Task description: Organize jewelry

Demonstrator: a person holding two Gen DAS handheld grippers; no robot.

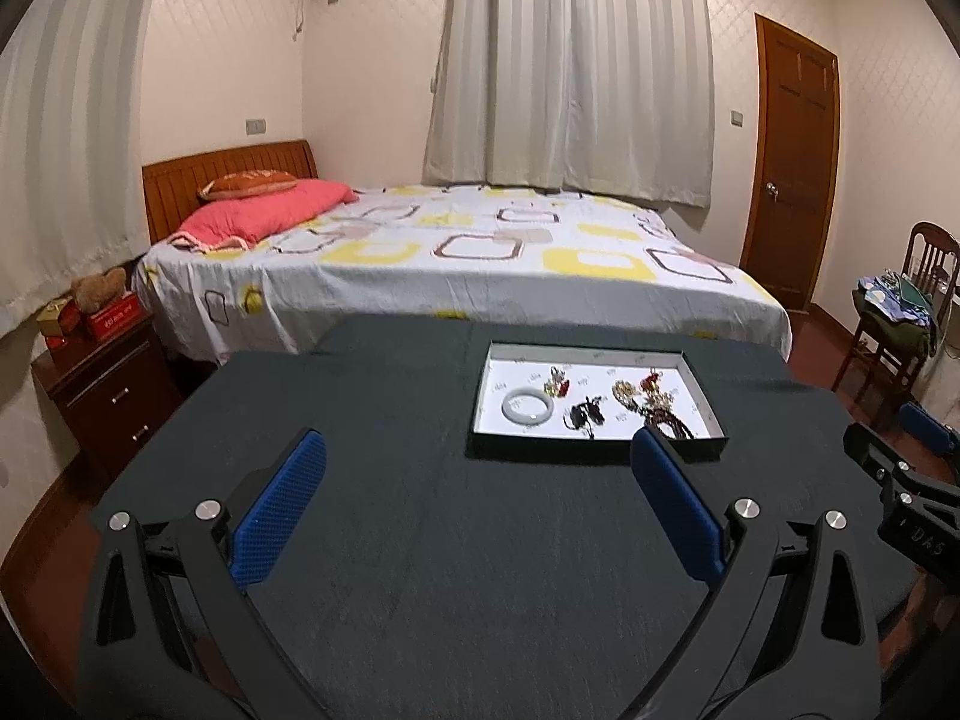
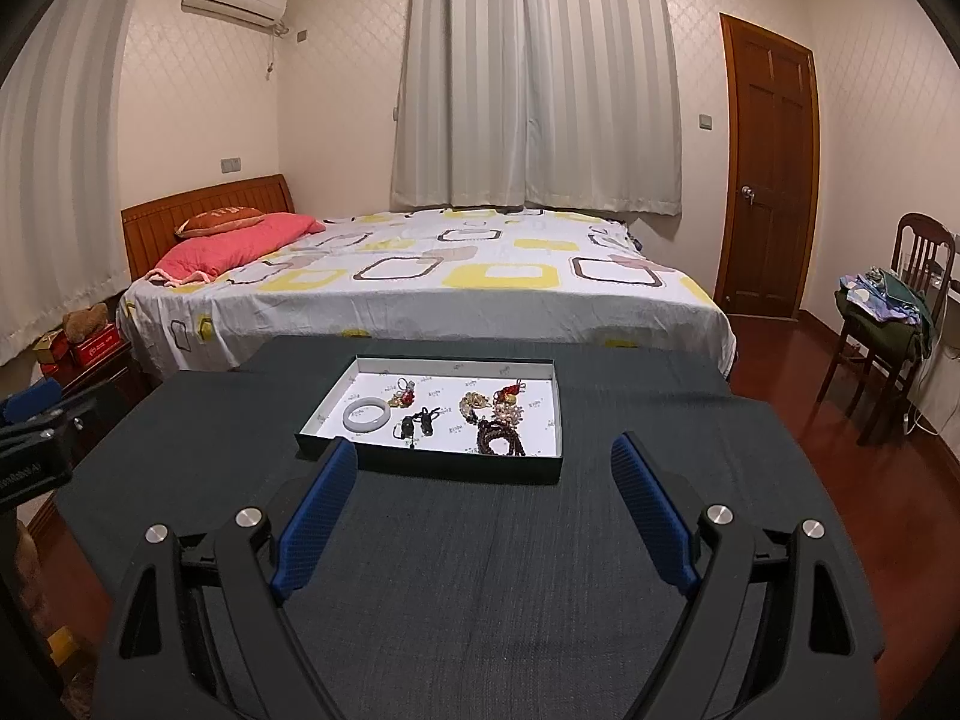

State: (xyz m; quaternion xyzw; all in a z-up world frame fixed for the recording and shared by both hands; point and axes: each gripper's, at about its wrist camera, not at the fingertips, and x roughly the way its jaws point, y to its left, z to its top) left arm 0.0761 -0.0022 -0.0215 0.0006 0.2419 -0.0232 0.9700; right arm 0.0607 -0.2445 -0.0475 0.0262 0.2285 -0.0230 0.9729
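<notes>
Both the left gripper (image 1: 477, 468) and the right gripper (image 2: 483, 474) are hovering wide apart over the near half of the table (image 2: 468, 570), holding nothing. The tray (image 2: 549, 414) is sitting toward the table's far edge, carrying the jewelry: a bangle (image 2: 366, 414) is lying by its left wall, and beads (image 2: 498, 438) (a tangled dark heap) are resting near its front right corner.

We look from both wrists, low over the table (image 1: 420, 540), toward the bed (image 2: 420, 276). Both views share the tray (image 1: 702, 378), left view from its left.
</notes>
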